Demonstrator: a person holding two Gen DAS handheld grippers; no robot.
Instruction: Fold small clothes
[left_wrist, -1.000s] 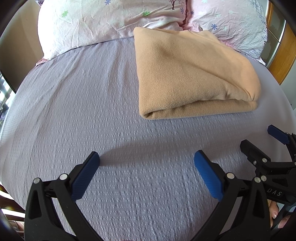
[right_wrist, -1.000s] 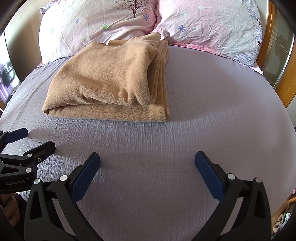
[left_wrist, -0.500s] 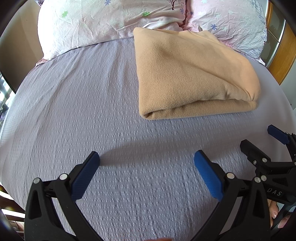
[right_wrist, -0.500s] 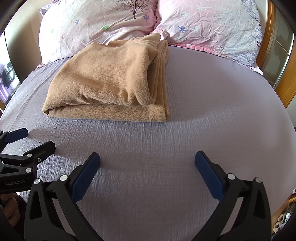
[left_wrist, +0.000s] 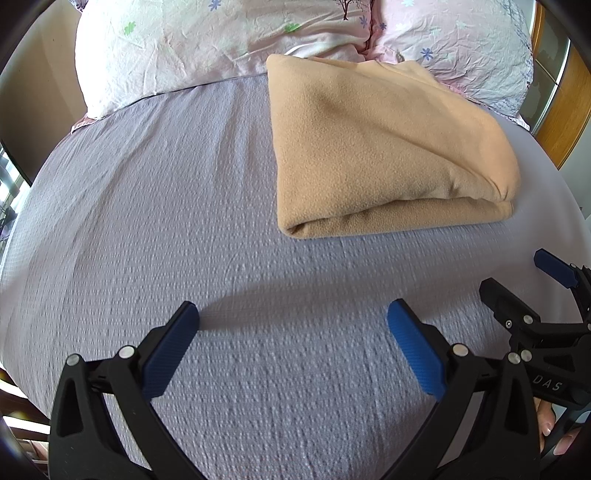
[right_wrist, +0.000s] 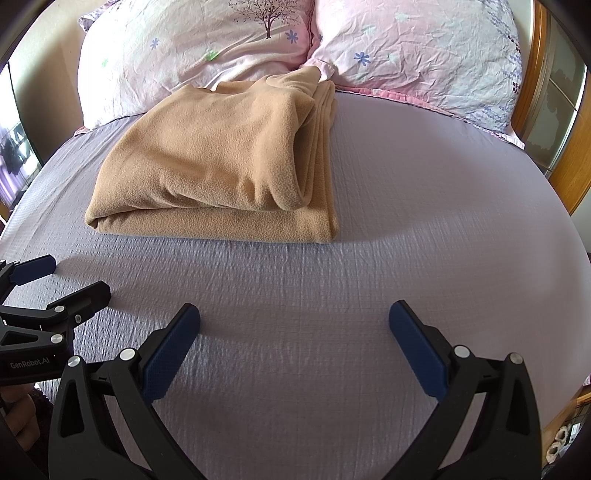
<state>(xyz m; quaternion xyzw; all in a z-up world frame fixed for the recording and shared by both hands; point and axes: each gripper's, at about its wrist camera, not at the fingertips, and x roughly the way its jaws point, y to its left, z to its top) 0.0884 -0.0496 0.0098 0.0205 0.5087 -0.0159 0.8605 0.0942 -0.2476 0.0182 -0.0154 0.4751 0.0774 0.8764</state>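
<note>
Both hand-held grippers spread wide (nothing held), right view alone shows folded tan fleece's (right_wrist: 221, 166) layered edges

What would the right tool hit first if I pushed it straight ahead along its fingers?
Probably bare lilac bedsheet: the open right tool points past the folded tan fleece blanket, which lies left of its line. Further on sits the pink floral pillow, though depth is unclear.

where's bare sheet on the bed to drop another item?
Free: the sheet left of the folded tan garment, the stretch to its right up to the pillows, and the strip between it and both open grippers, left gripper and right gripper. Crowded: the head of the bed, where garment meets pillows.
</note>
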